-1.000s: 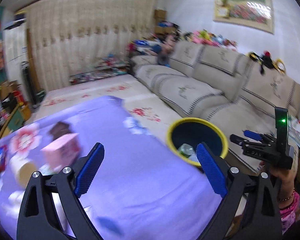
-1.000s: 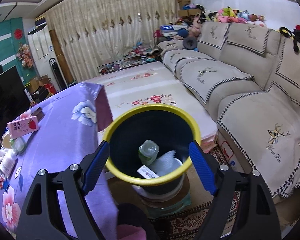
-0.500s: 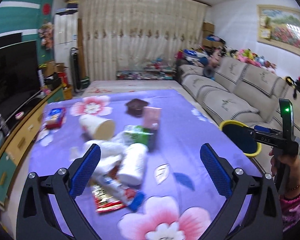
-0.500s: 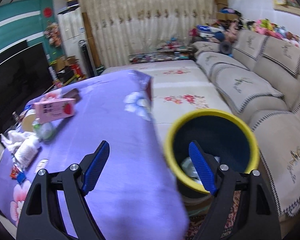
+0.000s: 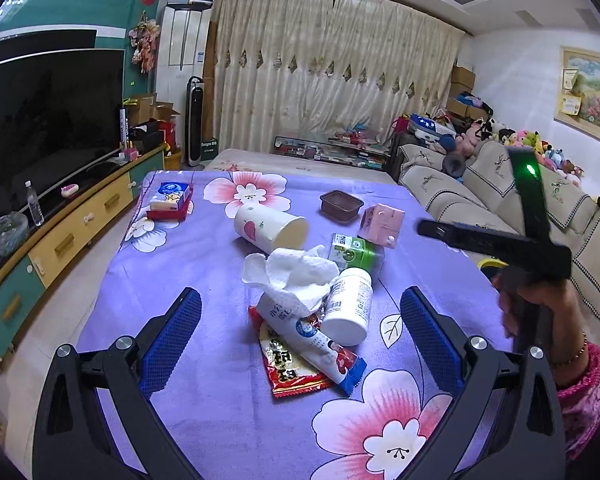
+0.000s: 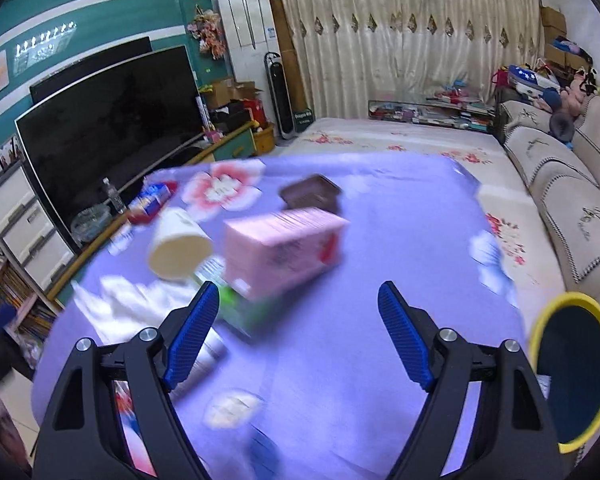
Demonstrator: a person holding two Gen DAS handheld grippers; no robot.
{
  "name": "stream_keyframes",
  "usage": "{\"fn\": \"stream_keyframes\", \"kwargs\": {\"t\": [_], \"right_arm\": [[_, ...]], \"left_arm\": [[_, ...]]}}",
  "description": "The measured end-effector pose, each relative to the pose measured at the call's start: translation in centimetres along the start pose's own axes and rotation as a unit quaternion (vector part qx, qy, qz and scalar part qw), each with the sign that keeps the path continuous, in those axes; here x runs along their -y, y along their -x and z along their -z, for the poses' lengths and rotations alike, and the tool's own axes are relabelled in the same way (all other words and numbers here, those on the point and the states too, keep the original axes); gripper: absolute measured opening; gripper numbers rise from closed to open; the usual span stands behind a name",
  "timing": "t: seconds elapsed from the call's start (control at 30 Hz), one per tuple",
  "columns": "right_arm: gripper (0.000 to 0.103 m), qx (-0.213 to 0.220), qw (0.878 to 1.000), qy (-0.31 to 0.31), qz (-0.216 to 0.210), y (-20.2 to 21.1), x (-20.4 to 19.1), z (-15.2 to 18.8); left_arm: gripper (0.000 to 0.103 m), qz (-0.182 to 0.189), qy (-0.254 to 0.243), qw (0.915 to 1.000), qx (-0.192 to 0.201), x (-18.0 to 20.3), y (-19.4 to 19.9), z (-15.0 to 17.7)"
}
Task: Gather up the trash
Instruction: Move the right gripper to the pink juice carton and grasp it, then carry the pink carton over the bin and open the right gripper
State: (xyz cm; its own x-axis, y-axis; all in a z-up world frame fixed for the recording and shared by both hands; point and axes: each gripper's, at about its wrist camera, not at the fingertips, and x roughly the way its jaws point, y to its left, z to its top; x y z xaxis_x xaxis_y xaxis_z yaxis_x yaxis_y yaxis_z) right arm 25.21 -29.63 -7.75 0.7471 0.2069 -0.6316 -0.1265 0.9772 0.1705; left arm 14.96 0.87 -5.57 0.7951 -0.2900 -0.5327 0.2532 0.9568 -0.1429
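Trash lies in a pile on the purple flowered tablecloth (image 5: 204,264): a white bottle (image 5: 348,306), crumpled tissue (image 5: 296,272), a red snack wrapper (image 5: 292,368), a paper cup (image 5: 270,228), a green carton (image 5: 352,250), a pink carton (image 5: 382,220) and a brown tray (image 5: 341,205). My left gripper (image 5: 300,336) is open and empty, hovering just before the pile. My right gripper (image 6: 300,334) is open and empty, facing the pink carton (image 6: 284,246); it shows at the right of the left wrist view (image 5: 496,240). The yellow-rimmed bin (image 6: 572,372) stands at the table's right side.
A tissue pack (image 5: 170,200) lies at the table's far left corner. A TV (image 5: 48,120) on a low cabinet (image 5: 60,240) runs along the left. A beige sofa (image 5: 500,200) lines the right. A floral mat (image 6: 400,140) lies beyond the table.
Both grippers have swung left from the bin toward the table. The left now faces the trash pile closely; the right has turned from over the bin to the pink carton. Both stayed open.
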Motion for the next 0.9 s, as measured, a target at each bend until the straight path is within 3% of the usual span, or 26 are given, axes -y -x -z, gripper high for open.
{"fn": "stream_keyframes", "kwargs": {"t": [0.13,0.3,0.43,0.53,0.9], "right_arm": [[0.077,-0.007,0.999,0.005,0.036,-2.9,-3.0,-1.1],[0.077,-0.025,0.997,-0.013,0.073,-6.3,-3.9,-1.3],[0.068,-0.02,0.995,-0.015,0.094,-7.1,-4.3,-1.1],[0.052,-0.021,0.994,-0.015,0.102,-7.4,-4.1,-1.2],[0.038,0.008,0.996,-0.052,0.074,-2.9,0.1,0.2]], "left_arm": [[0.098,0.007,0.002,1.0,-0.002,0.3,-0.4,0.1],[0.098,-0.001,0.0,1.0,-0.002,0.2,-0.6,0.3],[0.098,0.004,0.013,0.9999,-0.005,-0.3,-0.8,0.5],[0.098,0.008,0.018,0.9998,-0.008,-0.4,-0.9,0.7],[0.098,0.016,0.014,0.9997,-0.008,0.5,-0.9,0.9]]}}
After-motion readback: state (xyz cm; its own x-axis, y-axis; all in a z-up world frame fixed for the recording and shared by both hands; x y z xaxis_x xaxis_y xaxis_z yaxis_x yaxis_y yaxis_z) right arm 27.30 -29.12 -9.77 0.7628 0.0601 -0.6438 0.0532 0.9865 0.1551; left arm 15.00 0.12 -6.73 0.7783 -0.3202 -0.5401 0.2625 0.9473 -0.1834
